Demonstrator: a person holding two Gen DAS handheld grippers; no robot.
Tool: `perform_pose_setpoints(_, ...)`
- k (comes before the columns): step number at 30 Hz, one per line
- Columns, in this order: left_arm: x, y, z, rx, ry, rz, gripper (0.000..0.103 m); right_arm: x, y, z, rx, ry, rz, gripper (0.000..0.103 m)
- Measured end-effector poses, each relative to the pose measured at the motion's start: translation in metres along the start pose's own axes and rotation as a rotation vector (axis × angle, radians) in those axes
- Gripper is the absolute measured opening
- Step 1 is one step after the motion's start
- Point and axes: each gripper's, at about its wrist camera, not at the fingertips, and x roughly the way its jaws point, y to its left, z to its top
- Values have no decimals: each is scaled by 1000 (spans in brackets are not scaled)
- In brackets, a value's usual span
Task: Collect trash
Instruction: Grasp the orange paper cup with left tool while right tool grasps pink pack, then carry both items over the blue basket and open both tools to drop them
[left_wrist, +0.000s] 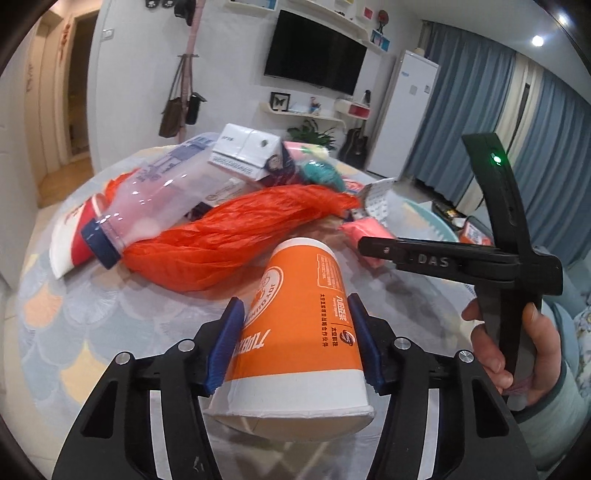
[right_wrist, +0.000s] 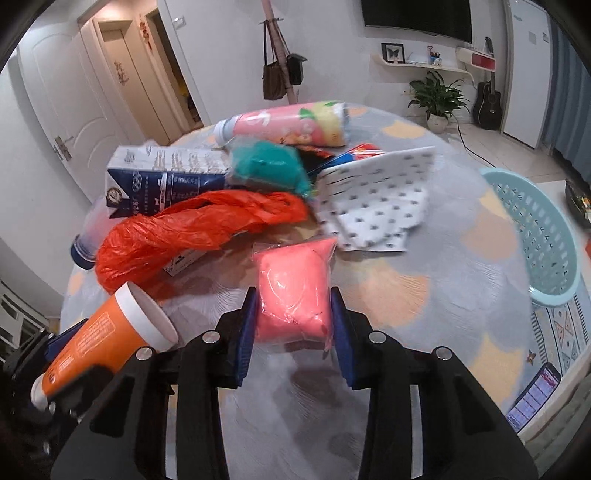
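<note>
Closing my left claw on the orange paper cup with white rim, lying on its side at the table's near edge; both blue pads touch its walls, so I squeeze gently or it crumples; my right claw pinches the pink plastic pouch near the middle, pads snug against both sides; lift both straight up, clear of the crumpled red plastic bag just beyond; the pale blue mesh basket waits far right, probably the drop.
</note>
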Motion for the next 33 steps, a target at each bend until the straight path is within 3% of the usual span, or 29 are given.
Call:
perform_pose_setpoints(5,-5,-18,10,0,-39,-51,55,-30,-23,1,22,-59,-5,34)
perform_pose_setpoints(12,-1,-61,51,74,-95,-101,55,-69,-58,11,78,-167,-23,34)
perform_pose_setpoints(21,45,-138,127,169,-127,-201,55,-103,-149,42,204,-298,-162,34)
perform_pose_setpoints(27,96,-187,167,191,-87,-254,55,-91,-207,58,295,-308,-247,34)
perform_pose_setpoints(33,163,-215,181,164,-2,-275,55,-54,-261,59,401,-230,-298,34)
